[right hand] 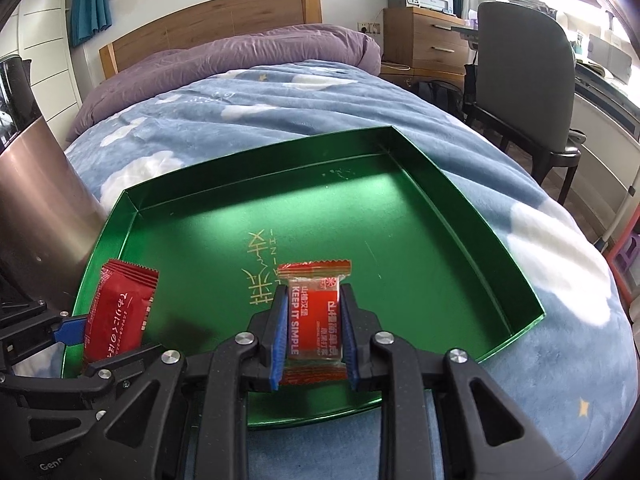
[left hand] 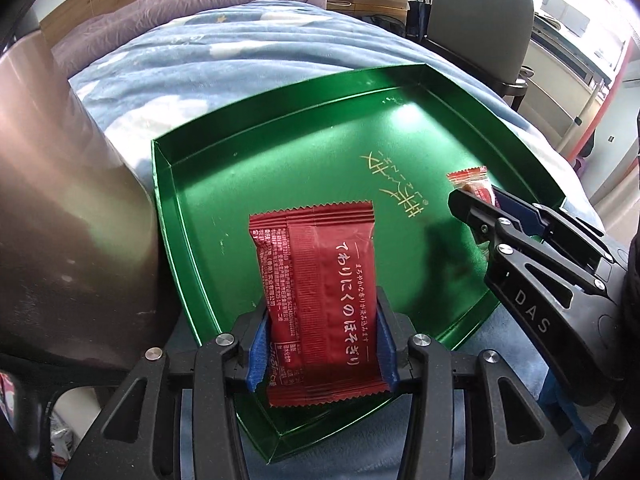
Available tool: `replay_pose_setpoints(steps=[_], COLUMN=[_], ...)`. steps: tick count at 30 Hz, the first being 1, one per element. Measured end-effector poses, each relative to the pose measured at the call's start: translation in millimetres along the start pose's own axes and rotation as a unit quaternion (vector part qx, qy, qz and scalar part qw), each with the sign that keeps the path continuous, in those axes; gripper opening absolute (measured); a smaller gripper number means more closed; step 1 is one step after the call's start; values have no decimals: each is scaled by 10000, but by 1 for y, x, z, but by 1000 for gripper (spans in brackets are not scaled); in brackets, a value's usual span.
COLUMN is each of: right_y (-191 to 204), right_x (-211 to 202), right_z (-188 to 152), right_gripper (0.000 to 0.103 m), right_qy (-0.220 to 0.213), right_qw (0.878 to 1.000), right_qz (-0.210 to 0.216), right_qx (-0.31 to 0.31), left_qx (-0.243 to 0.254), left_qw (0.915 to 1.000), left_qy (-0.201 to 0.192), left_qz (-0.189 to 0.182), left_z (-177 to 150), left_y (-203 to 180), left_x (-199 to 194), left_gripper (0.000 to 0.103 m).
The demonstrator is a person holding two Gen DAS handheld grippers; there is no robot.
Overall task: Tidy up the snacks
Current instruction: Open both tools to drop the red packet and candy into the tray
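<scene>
Green metallic tray (right hand: 460,216) with gold script on its floor, lying on a blue cloud-print blanket (right hand: 280,112). Left gripper (left hand: 320,340), marked "DAS" in the right view's counterpart, clamps a dark red packet (left hand: 320,292) bearing white Japanese text; right gripper (right hand: 314,332) clamps a small red packet (right hand: 314,320) printed "KEEP IT SIMPLE". Both packets hang above the tray's near half.
</scene>
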State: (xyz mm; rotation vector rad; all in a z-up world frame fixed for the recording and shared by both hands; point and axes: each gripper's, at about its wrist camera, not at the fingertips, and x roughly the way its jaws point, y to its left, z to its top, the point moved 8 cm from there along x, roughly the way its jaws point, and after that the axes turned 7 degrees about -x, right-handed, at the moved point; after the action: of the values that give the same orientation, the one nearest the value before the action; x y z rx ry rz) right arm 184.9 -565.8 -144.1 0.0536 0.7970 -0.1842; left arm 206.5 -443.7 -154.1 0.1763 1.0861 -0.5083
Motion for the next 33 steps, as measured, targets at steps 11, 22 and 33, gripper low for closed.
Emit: replay_pose_setpoints(steps=[11, 22, 33], right_y=[1, -2, -11], right_x=[2, 1, -38], right_z=[-5, -5, 5], right_gripper=[0, 23, 34], right_qy=[77, 142, -96], right_qw=[9998, 9995, 9995], right_qz=[-122, -199, -299], right_qx=[-152, -198, -91], left_qx=[-49, -79, -16], left_qw=[10000, 9999, 9997], left_qy=[2, 29, -206], left_qz=[24, 99, 126], left_z=[2, 0, 2], left_y=[1, -1, -8], left_x=[7, 3, -31], left_gripper=[42, 48, 50])
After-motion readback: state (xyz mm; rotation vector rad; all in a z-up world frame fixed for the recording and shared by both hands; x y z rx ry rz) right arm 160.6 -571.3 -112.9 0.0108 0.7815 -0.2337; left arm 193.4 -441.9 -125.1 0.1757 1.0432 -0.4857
